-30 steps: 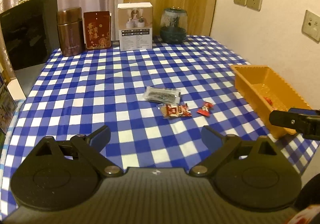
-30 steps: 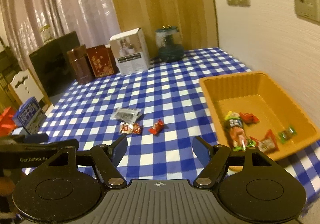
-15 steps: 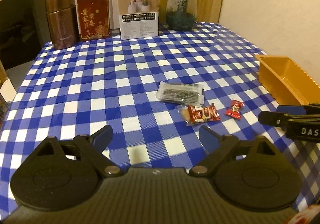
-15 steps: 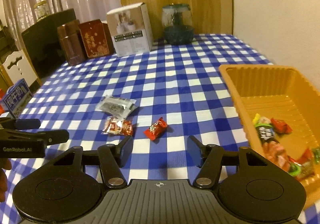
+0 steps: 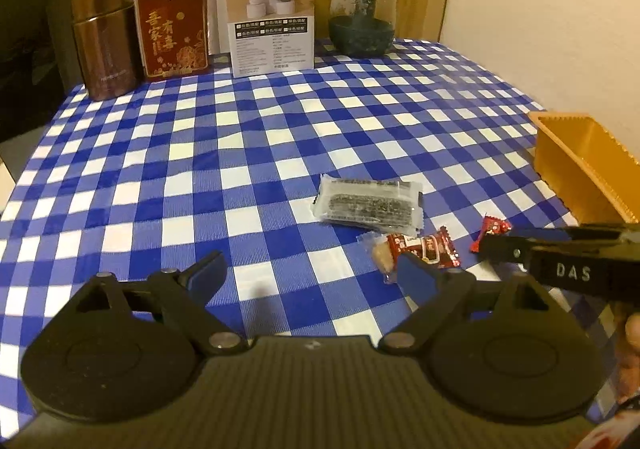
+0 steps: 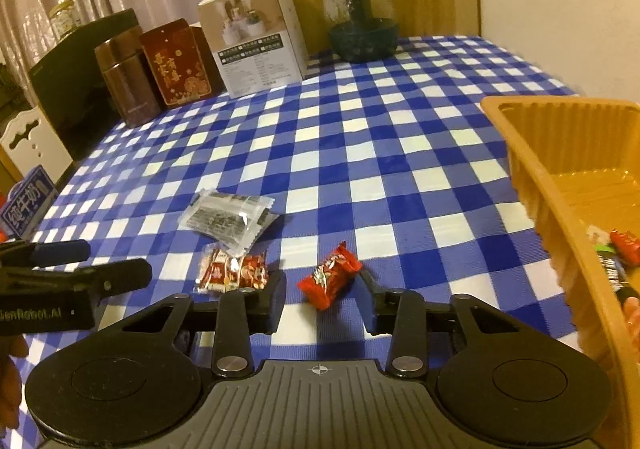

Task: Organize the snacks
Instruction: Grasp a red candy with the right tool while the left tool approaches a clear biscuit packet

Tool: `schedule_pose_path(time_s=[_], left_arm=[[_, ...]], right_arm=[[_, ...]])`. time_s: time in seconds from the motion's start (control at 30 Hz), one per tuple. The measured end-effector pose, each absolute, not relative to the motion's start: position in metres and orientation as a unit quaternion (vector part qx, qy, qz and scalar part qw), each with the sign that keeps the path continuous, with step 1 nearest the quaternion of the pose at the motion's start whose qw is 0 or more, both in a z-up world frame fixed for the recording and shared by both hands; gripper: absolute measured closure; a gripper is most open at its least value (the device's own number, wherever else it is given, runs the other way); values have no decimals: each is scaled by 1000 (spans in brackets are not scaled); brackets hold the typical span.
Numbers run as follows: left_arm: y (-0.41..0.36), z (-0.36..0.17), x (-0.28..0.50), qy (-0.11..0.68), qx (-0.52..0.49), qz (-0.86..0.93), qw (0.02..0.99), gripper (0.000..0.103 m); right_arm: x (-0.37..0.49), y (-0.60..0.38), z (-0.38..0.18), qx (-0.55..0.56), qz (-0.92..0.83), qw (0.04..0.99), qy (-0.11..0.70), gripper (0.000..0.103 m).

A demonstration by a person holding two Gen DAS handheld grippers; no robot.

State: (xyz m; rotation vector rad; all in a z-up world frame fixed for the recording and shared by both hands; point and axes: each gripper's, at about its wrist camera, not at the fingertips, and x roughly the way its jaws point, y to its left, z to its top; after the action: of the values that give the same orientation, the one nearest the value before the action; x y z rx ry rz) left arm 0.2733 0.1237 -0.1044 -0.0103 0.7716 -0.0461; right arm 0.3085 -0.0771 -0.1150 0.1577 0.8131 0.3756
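Note:
Three snacks lie on the blue checked tablecloth: a clear packet with dark contents (image 5: pixel 368 205) (image 6: pixel 228 215), a red-and-clear packet (image 5: pixel 420 249) (image 6: pixel 232 273) and a small red candy (image 5: pixel 494 229) (image 6: pixel 330 277). My right gripper (image 6: pixel 323 289) is low over the cloth with the red candy between its jaws. The jaws are closing, and a gap still shows on the left side. My left gripper (image 5: pixel 312 275) stands wide open, its right finger just in front of the red-and-clear packet. Nothing is between its fingers. An orange tray (image 6: pixel 532 177) (image 5: pixel 580 161) at the right holds several wrapped snacks (image 6: pixel 616 249).
A brown canister (image 5: pixel 106 37), a red box (image 5: pixel 172 27), a white carton (image 5: pixel 270 15) and a glass jar (image 5: pixel 362 19) line the table's far edge. A wall runs along the right, behind the tray. A dark chair back (image 5: pixel 32 45) stands at the far left.
Both grippers have come forward and down toward the snacks. The right jaws have narrowed around the red candy. The left jaws stay wide.

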Motion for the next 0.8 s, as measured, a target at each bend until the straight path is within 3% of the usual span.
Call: schedule_pose_path(time_s=[0.2,0.23,0.33,0.8], left_arm=[[128,-113,282,391,-15,-28,920,14],[127,-114,284,393,-11,-29,919,16],[125,-119,288,399,-7,-34,916,21],[107,-133,306,398,-4,-51,916,24]], right_arm=[[319,-65,-121,56,179,899,397,72],[320,-64,-123,54,179,897,400,79],[319,-64,-123,47,179,898,399,84],[319,-77,-117,83,167,898,399,85]])
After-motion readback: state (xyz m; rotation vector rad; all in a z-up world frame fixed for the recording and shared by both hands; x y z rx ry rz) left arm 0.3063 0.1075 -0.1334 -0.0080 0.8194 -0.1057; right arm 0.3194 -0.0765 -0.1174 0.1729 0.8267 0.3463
